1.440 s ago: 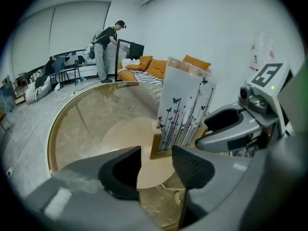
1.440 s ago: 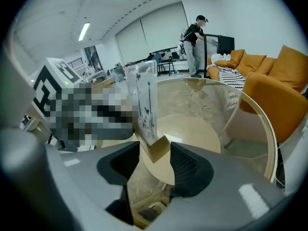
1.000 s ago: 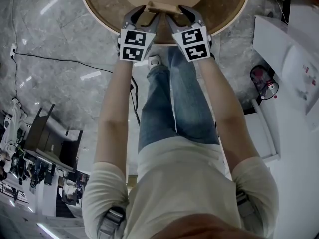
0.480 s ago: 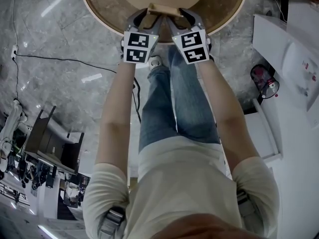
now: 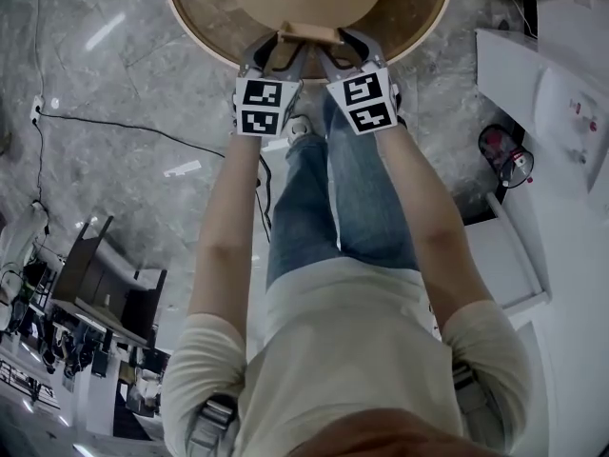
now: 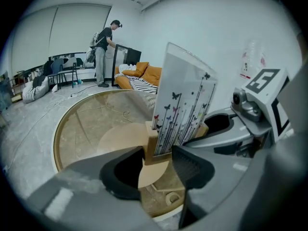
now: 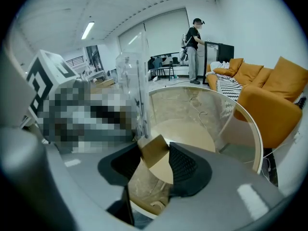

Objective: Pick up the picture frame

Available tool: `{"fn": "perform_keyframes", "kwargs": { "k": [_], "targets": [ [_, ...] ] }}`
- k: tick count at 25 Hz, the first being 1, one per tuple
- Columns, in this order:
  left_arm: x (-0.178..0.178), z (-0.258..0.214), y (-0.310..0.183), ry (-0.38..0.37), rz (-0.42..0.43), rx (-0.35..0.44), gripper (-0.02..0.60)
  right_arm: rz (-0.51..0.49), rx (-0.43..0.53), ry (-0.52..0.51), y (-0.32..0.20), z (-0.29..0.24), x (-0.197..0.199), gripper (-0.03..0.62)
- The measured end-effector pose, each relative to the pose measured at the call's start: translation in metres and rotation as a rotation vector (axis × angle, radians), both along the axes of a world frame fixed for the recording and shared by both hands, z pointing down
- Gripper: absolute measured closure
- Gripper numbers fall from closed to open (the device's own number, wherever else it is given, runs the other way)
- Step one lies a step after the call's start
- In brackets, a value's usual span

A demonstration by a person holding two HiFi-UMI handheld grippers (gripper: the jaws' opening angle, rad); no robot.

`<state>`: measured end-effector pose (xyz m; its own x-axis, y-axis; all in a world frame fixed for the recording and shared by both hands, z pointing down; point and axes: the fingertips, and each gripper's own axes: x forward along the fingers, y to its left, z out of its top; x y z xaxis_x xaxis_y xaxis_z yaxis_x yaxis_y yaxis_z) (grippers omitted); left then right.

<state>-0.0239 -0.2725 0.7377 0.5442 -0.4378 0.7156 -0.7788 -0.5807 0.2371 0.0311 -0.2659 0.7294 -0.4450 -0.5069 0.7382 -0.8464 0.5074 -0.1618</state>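
Left tool clenched on one end of frame base; right tool jaws just been closing, now gripping other end. Frame upright between tools, above bench. Risk: uneven lift or tools drifting apart, base slips, clear panel tips out

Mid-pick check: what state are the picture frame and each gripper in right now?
picture frame: upright, clear panel seated in its wooden base, held at both ends.
left gripper: shut on one end of the wooden base.
right gripper: jaws have just been closing slightly, clamped on the other end of the base.
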Motion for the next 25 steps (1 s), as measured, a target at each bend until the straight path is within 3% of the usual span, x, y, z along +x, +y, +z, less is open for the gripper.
{"fn": "perform_keyframes", "kwargs": {
  "k": [15, 25],
  "targets": [
    [-0.014, -0.093, 0.058, 0.006, 0.014, 0.118, 0.391, 0.019, 0.124, 0.015, 0.061, -0.091, -0.015, 0.411],
    [-0.032, -0.144, 0.110, 0.025, 0.005, 0.142, 0.391, 0.014, 0.162, 0.040, 0.113, -0.145, -0.032, 0.411]
  ]
}}
